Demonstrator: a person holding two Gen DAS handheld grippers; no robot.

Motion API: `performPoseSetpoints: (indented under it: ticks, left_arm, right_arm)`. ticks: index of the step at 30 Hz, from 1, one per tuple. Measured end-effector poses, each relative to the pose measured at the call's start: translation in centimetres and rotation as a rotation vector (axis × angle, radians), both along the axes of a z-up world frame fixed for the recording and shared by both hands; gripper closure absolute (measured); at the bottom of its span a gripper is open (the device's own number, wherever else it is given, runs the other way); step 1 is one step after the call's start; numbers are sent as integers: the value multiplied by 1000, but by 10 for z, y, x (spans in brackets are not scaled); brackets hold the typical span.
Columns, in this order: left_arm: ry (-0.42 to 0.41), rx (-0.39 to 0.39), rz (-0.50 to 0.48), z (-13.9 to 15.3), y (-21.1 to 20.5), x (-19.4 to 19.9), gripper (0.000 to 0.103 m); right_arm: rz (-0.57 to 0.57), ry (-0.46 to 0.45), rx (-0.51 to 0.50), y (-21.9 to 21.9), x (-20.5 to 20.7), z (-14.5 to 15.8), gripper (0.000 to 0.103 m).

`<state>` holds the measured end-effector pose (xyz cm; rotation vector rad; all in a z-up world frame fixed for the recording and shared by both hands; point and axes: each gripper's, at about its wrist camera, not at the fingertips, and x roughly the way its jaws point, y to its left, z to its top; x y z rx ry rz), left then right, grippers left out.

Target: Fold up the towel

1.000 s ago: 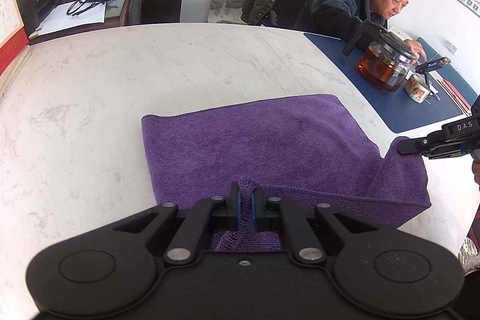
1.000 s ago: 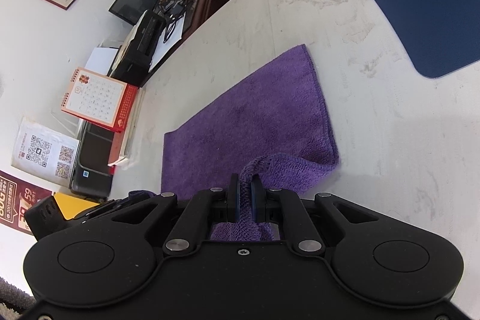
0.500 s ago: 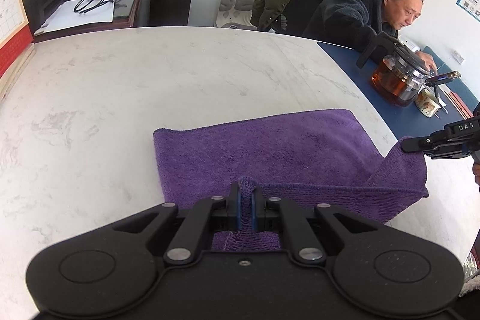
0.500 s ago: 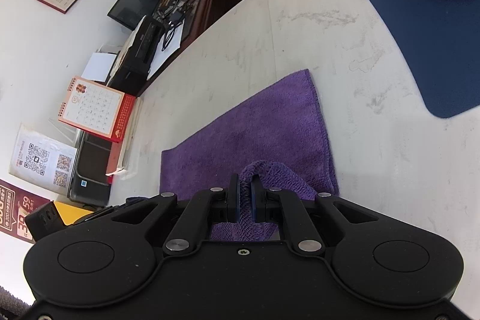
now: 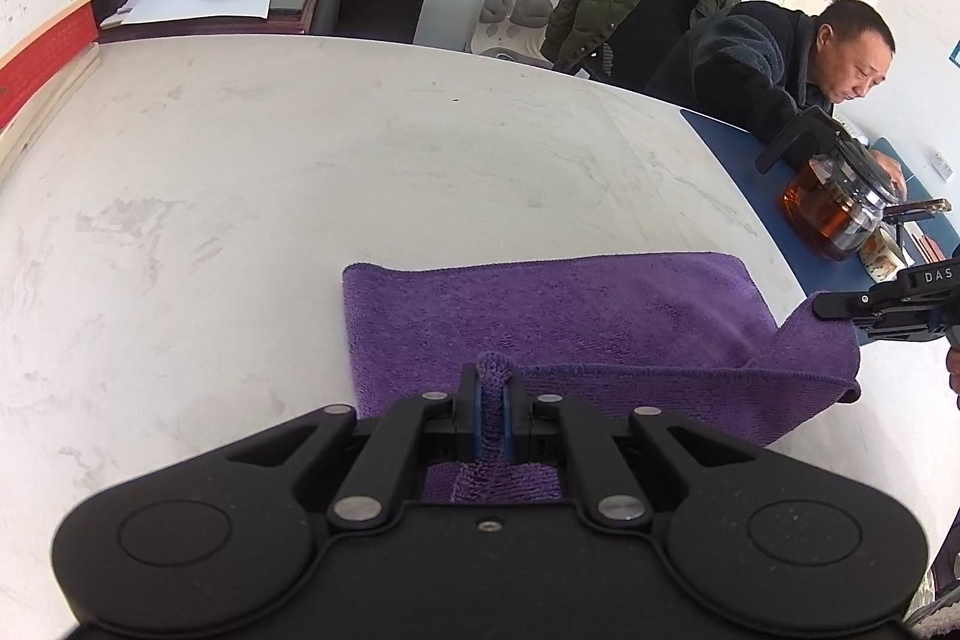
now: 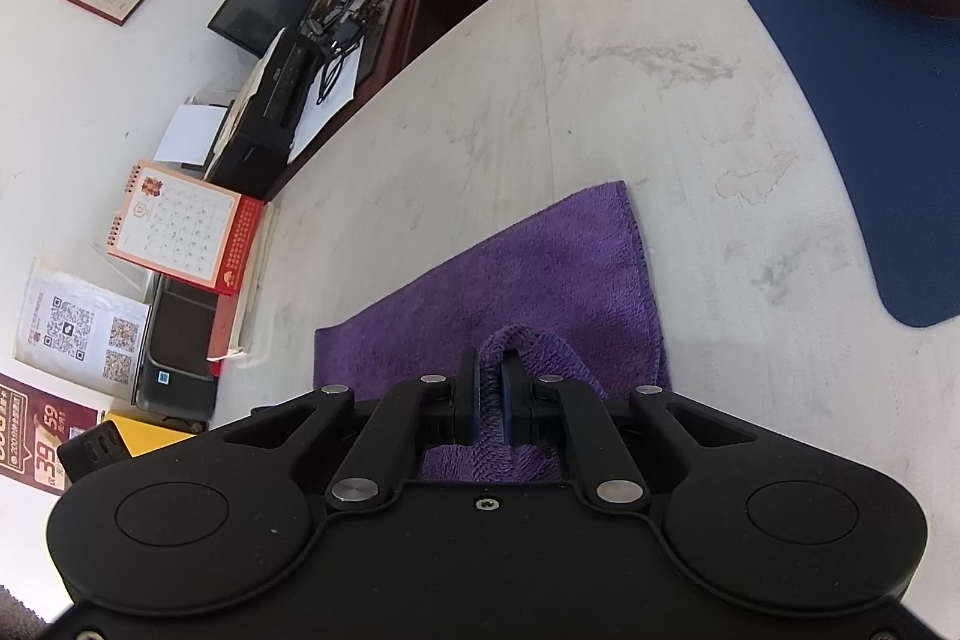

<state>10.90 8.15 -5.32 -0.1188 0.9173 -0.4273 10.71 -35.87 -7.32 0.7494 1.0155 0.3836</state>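
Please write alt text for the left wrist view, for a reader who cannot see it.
The left hand-held gripper pinches the near edge of a purple towel on a white marble table. At right, the right hand-held gripper holds another raised corner beside a glass teapot.

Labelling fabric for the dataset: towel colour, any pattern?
Plain purple towel, no pattern visible; clearest in the left wrist view.

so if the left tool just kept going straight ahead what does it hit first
Likely nothing solid soon: the left tool, shut on the purple towel, points over the towel's flat part, then bare white table. Depth is unclear.
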Motion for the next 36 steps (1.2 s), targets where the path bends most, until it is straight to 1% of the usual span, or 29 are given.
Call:
performPoseSetpoints:
  ticks: [5,9,13,14,16,17,19,21,23,24,26,30,34,36]
  left_arm:
    - [9,-16,50,-8,3,10,97]
    - [14,-34,109,-19,9,21,97]
    - [9,-46,188,-32,15,34,97]
    - [7,-53,207,-34,17,35,97]
    - [3,-68,244,-37,20,38,96]
    - [1,-76,263,-39,22,40,96]
    - [-8,-84,287,-39,24,40,96]
    - [-18,-85,304,-39,26,40,96]
    - [-43,-81,318,-34,27,36,95]
    - [-54,-86,327,-33,28,35,95]
    - [-76,-97,347,-30,31,32,95]
    - [-125,-124,401,-26,37,27,95]
    - [-168,-154,461,-23,43,23,89]
    - [-183,-158,479,-21,46,21,88]
  right_arm:
    - [5,18,17,-5,20,-7,97]
    - [-3,30,31,-9,37,-16,97]
    - [-41,35,57,-15,50,-27,97]
    - [-50,36,64,-17,53,-30,93]
    - [-70,38,77,-20,59,-35,91]
    - [-86,32,84,-22,59,-36,82]
    - [-118,21,97,-28,59,-37,71]
    - [-150,9,111,-34,59,-39,71]
    - [-183,-3,125,-39,58,-41,67]
    - [-208,-13,127,-44,56,-47,67]
    - [-227,-23,130,-50,48,-46,67]
    - [-151,-78,55,-30,39,-44,66]
    - [-75,-133,-20,-10,29,-41,66]
    - [-37,-160,-58,0,24,-40,66]
